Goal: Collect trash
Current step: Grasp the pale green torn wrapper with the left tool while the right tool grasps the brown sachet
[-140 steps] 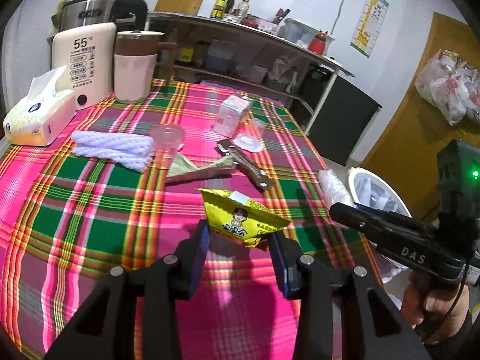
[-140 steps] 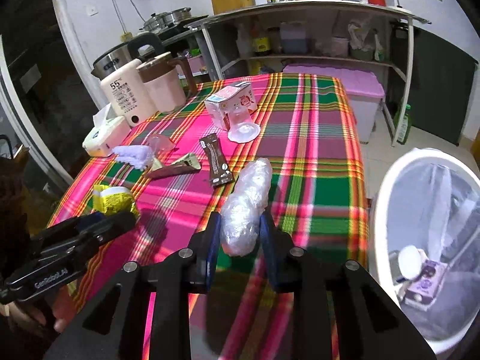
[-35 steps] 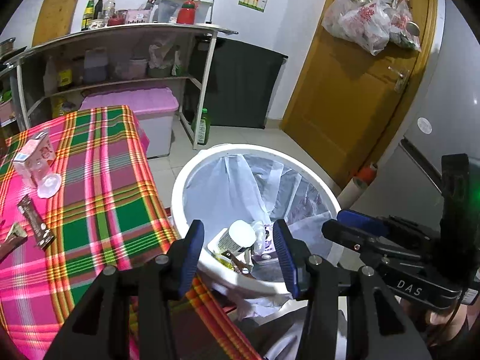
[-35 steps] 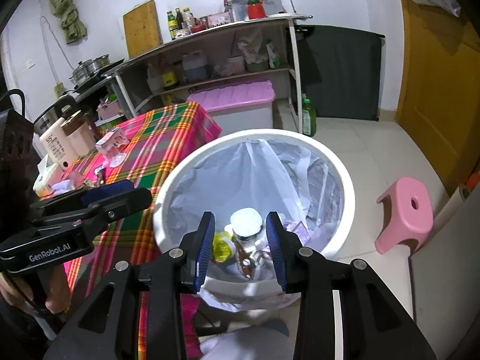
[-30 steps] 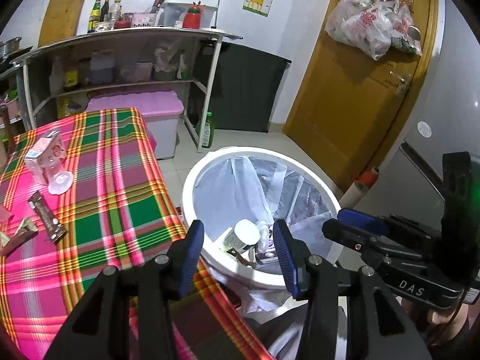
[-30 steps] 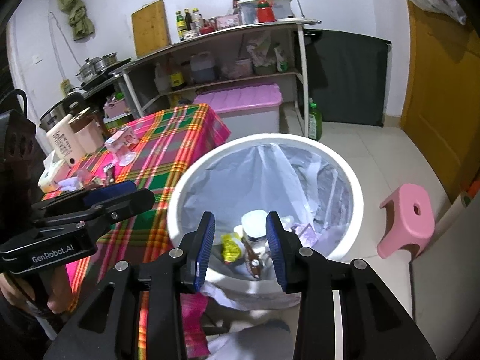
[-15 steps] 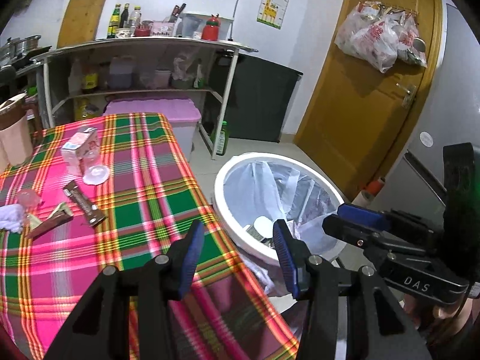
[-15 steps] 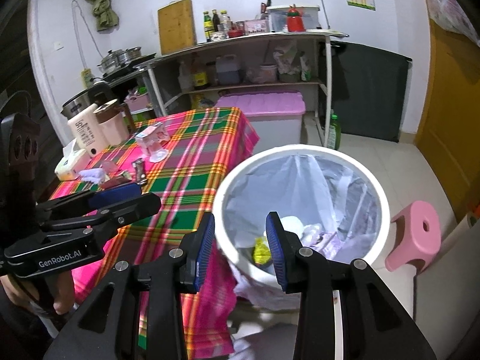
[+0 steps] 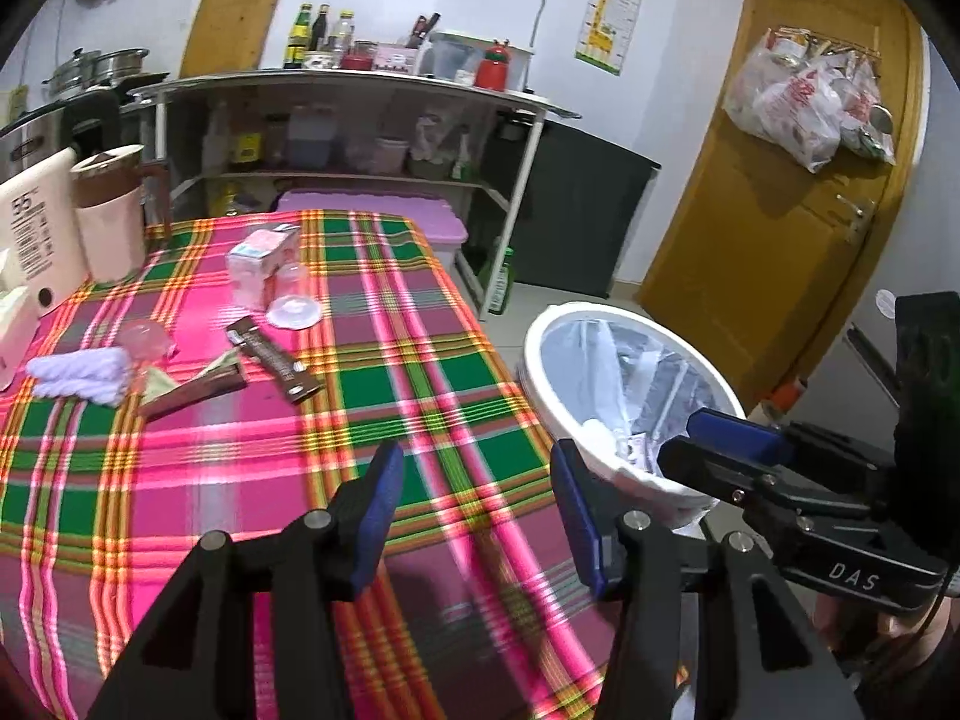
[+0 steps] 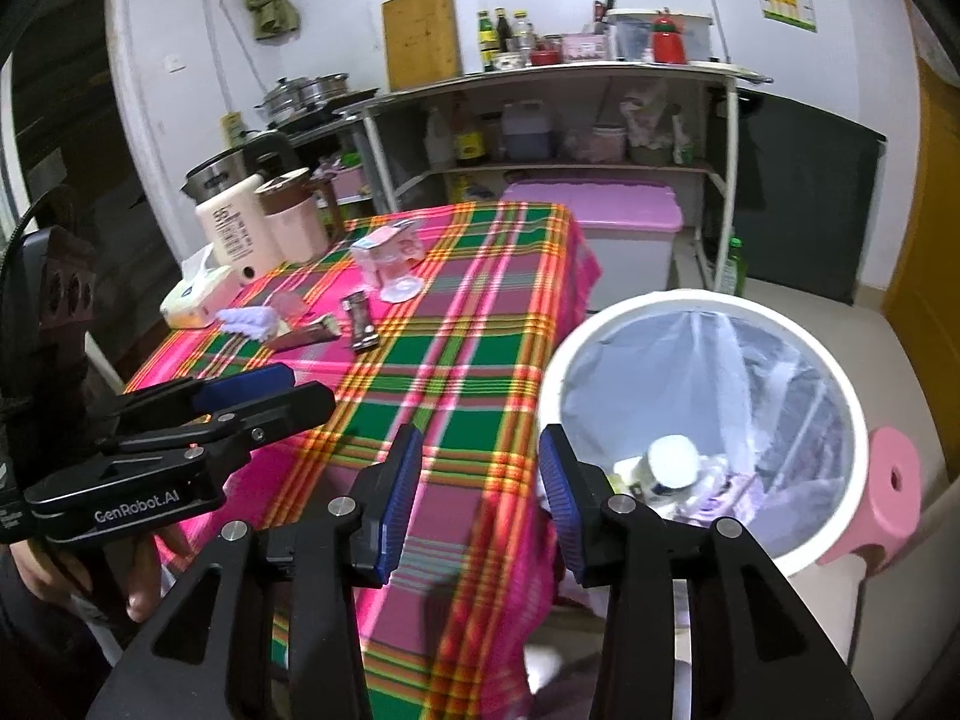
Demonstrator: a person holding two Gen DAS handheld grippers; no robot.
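Both the left gripper (image 9: 474, 504) and right gripper (image 10: 480, 492) gape empty, their jaws just opening wider, while the brown wrapper (image 9: 275, 357) at centre left looks light, crinkly, best pinched mid-length

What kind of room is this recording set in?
Most likely a home kitchen with a dining corner: stacked pots near an open shelf unit of bottles and containers, a table with a plaid cloth carrying a kettle, and a lined trash bin beside it.
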